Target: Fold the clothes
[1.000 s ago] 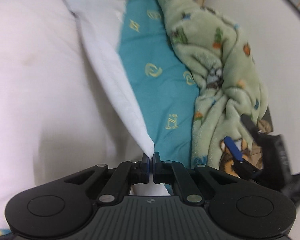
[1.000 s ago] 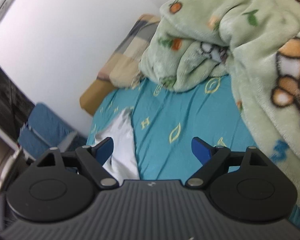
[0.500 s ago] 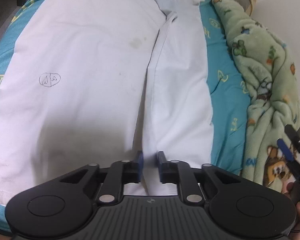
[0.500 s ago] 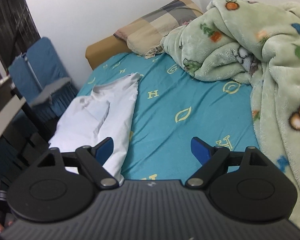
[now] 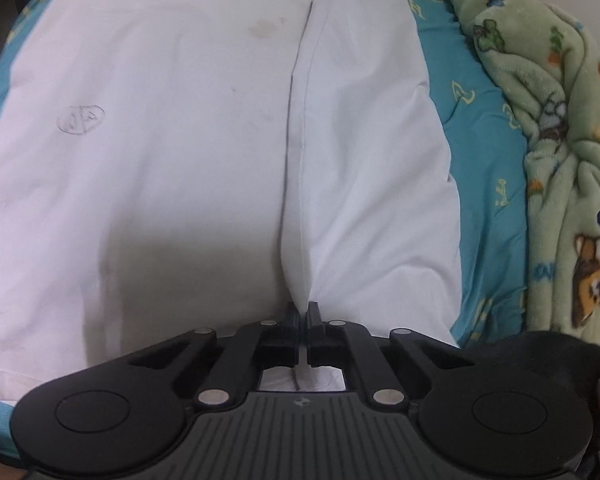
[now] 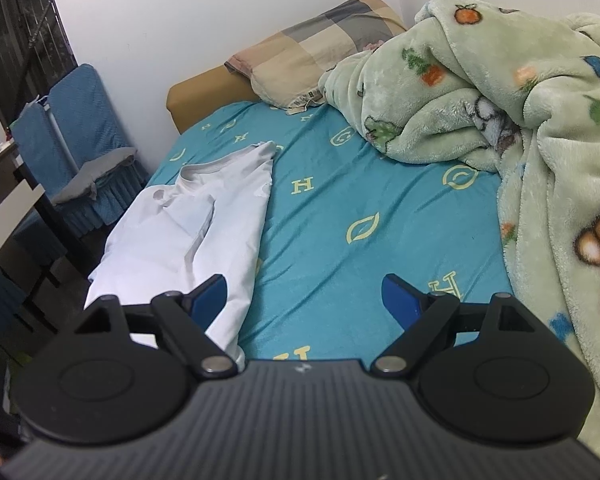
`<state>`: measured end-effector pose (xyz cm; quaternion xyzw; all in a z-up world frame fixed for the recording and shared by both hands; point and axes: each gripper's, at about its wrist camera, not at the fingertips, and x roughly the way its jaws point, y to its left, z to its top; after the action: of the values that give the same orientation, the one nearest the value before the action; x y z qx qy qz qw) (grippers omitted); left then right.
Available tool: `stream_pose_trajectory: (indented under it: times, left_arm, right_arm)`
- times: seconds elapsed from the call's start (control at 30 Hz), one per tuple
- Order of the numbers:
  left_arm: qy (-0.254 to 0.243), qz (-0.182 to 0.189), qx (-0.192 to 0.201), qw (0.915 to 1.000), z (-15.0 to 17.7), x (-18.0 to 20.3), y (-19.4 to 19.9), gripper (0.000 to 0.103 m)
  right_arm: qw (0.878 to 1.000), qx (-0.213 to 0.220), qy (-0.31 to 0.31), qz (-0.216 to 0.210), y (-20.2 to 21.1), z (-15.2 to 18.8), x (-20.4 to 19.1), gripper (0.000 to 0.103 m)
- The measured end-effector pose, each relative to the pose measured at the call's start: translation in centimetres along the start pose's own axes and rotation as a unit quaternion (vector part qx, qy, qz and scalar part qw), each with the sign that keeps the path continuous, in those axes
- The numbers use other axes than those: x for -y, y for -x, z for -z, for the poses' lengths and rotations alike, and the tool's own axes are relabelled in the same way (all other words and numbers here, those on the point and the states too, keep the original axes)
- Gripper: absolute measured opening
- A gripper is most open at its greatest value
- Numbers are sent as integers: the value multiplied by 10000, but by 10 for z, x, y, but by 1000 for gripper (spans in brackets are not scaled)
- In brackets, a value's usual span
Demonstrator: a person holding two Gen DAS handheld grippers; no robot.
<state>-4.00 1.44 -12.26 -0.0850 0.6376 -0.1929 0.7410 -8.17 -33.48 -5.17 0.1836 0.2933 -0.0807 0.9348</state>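
Teal bedsheet [image 6: 340, 208] under a white shirt [image 5: 160, 140] spread flat near the bed's edge, a green fleece blanket [image 6: 520, 100] heaped alongside. Your left gripper [image 5: 302, 312] pinches a raised crease of the shirt at its near hem. Your right gripper [image 6: 306, 294] hovers wide apart above the sheet, gripping nothing.
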Motion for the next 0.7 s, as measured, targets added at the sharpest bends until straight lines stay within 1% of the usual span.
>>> stream_pose_trajectory:
  times: [0.03,0.1,0.17,0.2,0.23,0.27,0.3,0.33,0.37,0.4,0.43,0.5,0.57,0.6,0.7]
  left_arm:
    - [-103,-54,46,9999,3,3,4,3]
    - [-138,-5,130,9998,5,7,12,5]
    - [-90,-41,225,9997,3,8,18,14]
    - [-133,-75,326,9994,1,8,23,28]
    - [-182,-107,433,9988,-1,8,29,45]
    - [-256,-122,572,9980,-2,10,36,52]
    - [-341,-175,719,9967,-8,15,40,63]
    - [-425,-241,900,9947,-14,18,47,69]
    - [-508,-309,1084,9923,-18,20,54,73]
    - [-550,-372,1289,9894,-23,21,62,82]
    - [-549,-427,1503,9862,-27,21,69,87]
    - [-434,-450,1857,9806,-39,29,77,88]
    - [-407,-527,2124,9749,-43,23,85,88]
    - [-396,-568,2256,9718,-45,20,90,88]
    - [-654,-799,2680,9579,-50,11,98,90]
  right_arm:
    - [10000,11,21,-6,1,0,-1,86]
    - [9999,20,94,-30,1,0,-3,86]
    - [9997,-2,195,-125,-1,-2,-7,86]
    - [9994,-14,251,-222,-2,-4,-10,86]
    - [9989,-26,310,-361,-4,-6,-13,85]
    - [9981,-26,376,-497,-7,-9,-17,85]
    - [9971,-16,457,-615,-10,-12,-23,85]
    - [9959,-42,557,-711,-16,-15,-30,85]
    - [9945,-100,665,-799,-24,-19,-38,76]
    - [9930,-181,751,-892,-34,-24,-47,73]
    - [9915,-287,786,-995,-46,-29,-54,72]
    - [9882,-497,763,-1230,-74,-40,-68,57]
    - [9856,-649,736,-1376,-105,-49,-83,52]
    - [9847,-723,725,-1412,-121,-53,-90,51]
    - [9826,-864,769,-1457,-174,-58,-112,51]
